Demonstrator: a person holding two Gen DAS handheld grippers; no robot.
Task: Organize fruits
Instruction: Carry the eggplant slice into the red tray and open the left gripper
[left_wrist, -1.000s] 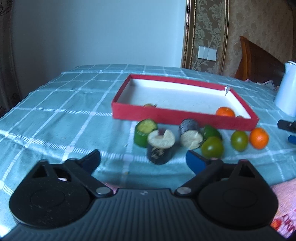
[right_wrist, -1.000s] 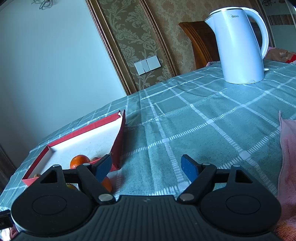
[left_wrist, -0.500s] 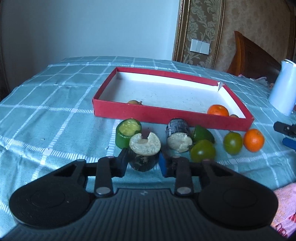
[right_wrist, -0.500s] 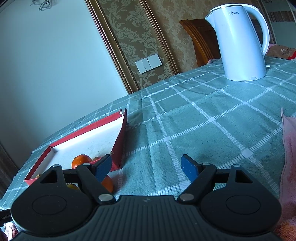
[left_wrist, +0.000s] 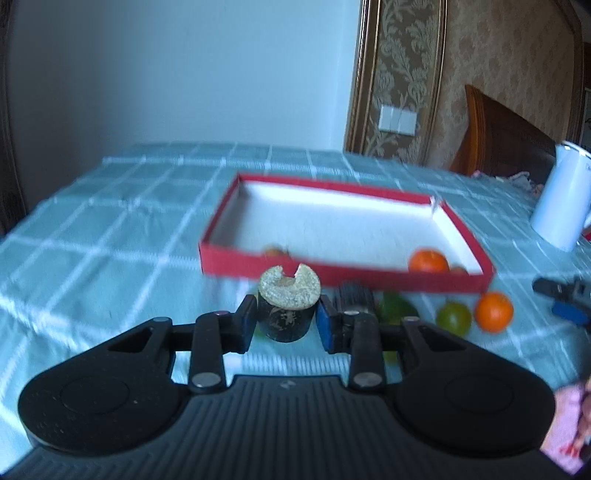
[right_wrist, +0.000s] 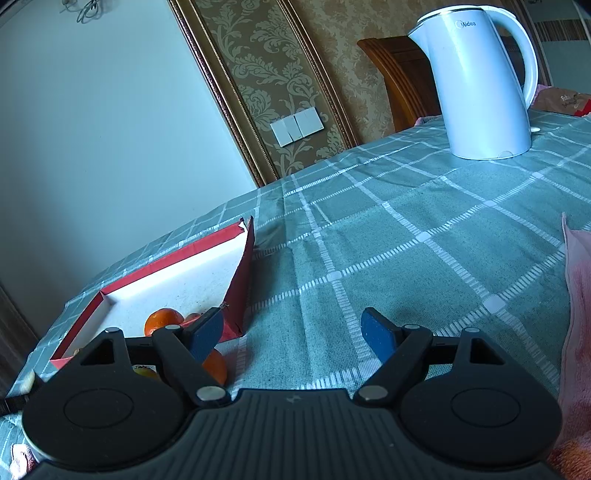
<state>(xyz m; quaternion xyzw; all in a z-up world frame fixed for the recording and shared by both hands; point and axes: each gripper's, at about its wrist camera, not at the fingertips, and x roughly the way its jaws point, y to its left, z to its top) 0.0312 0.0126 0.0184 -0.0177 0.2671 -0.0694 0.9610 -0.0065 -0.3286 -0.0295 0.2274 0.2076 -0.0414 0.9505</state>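
Two grippers over teal checked tablecloth (right_wrist: 424, 221): left gripper (left_wrist: 286, 319) jaws clamp dark eggplant chunk (left_wrist: 286, 308); right gripper (right_wrist: 293, 334) jaws wide, empty.

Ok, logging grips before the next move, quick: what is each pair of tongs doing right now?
Left tongs: shut on the dark cut piece.
Right tongs: open, holding nothing.

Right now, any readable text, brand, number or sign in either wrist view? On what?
"Midea": grey brand mark near the top of the white kettle, right wrist view.
Printed packet behind the kettle: lettering too small to read.
Left wrist view: blurred, no text readable.
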